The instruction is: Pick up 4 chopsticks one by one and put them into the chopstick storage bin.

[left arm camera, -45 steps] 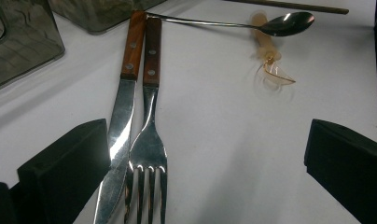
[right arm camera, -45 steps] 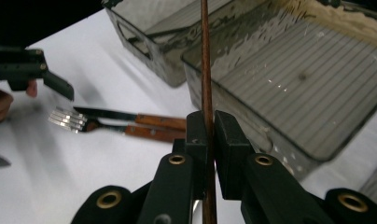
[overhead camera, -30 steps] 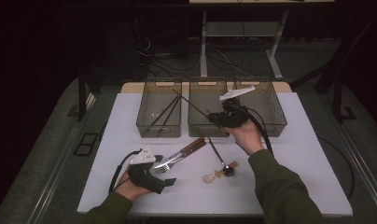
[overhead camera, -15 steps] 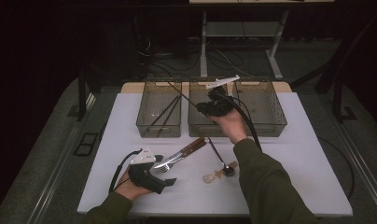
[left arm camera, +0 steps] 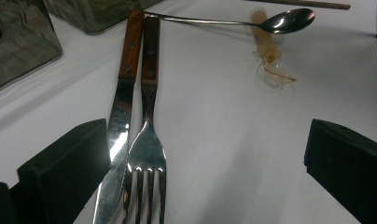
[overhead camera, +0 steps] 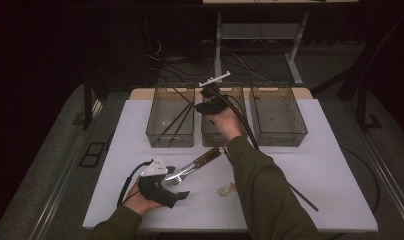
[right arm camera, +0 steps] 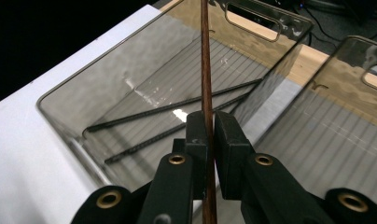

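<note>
Our right gripper [right arm camera: 206, 135], clamped on a brown chopstick [right arm camera: 205, 70], has moved leftward over the left bin [right arm camera: 74, 121], which holds two. Left gripper [left arm camera: 210, 163] gapes wide; knife [left arm camera: 121, 107], fork [left arm camera: 147, 140], spoons remain on the worktop [left arm camera: 214, 116].

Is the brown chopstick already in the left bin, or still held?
Still held: the right hand-held gripper pinches the brown chopstick above the left bin.
</note>
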`<state>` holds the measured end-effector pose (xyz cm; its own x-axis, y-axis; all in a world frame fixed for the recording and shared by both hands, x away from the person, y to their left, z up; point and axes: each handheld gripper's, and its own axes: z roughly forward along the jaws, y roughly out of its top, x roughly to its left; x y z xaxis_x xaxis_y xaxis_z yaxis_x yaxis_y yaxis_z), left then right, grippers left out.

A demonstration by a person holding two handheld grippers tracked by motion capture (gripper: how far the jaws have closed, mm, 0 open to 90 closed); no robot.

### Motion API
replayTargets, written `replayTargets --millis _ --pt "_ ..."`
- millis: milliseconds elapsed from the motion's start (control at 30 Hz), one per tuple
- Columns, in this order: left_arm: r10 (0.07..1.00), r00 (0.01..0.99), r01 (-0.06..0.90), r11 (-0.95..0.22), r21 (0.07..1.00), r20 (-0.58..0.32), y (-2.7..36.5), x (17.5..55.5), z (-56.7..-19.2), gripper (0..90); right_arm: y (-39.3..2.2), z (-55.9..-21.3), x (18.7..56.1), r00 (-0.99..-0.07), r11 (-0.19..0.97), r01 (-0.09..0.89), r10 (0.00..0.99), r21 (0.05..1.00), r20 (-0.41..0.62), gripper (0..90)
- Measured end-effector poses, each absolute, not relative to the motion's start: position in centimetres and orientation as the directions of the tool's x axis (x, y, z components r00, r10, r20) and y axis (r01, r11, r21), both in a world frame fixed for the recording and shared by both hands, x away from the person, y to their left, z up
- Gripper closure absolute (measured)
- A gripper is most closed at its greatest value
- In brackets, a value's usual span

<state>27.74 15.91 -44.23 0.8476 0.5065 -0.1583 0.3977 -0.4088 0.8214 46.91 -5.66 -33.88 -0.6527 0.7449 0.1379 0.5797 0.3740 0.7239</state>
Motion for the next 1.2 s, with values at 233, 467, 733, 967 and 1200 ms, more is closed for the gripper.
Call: replayTargets --millis 233,467,733,967,1200 --pt "0.493 0.858 0.379 -0.420 0.825 -0.143 15.8 27.6 -44.1 0.0 -2.9 -34.5 48.5 -0.627 0.388 0.613 0.769 0.688 0.124 84.3" --pt "0.488 0.861 0.375 -0.420 0.827 -0.142 15.7 27.6 -44.1 0.0 -1.3 -35.0 49.2 -0.604 0.382 0.643 0.785 0.663 0.134 84.2" --pt "0.485 0.863 0.372 -0.423 0.826 -0.140 15.7 27.6 -44.0 0.0 -0.2 -35.9 49.0 -0.618 0.398 0.649 0.773 0.648 0.144 75.7" --pt "0.490 0.859 0.379 -0.417 0.826 -0.147 15.7 27.4 -44.0 0.0 -0.7 -35.0 48.5 -0.649 0.395 0.612 0.746 0.685 0.149 58.4" --pt "0.492 0.858 0.380 -0.417 0.826 -0.146 15.7 27.5 -44.1 0.0 -3.0 -34.7 47.5 -0.672 0.379 0.600 0.717 0.705 0.185 49.6"
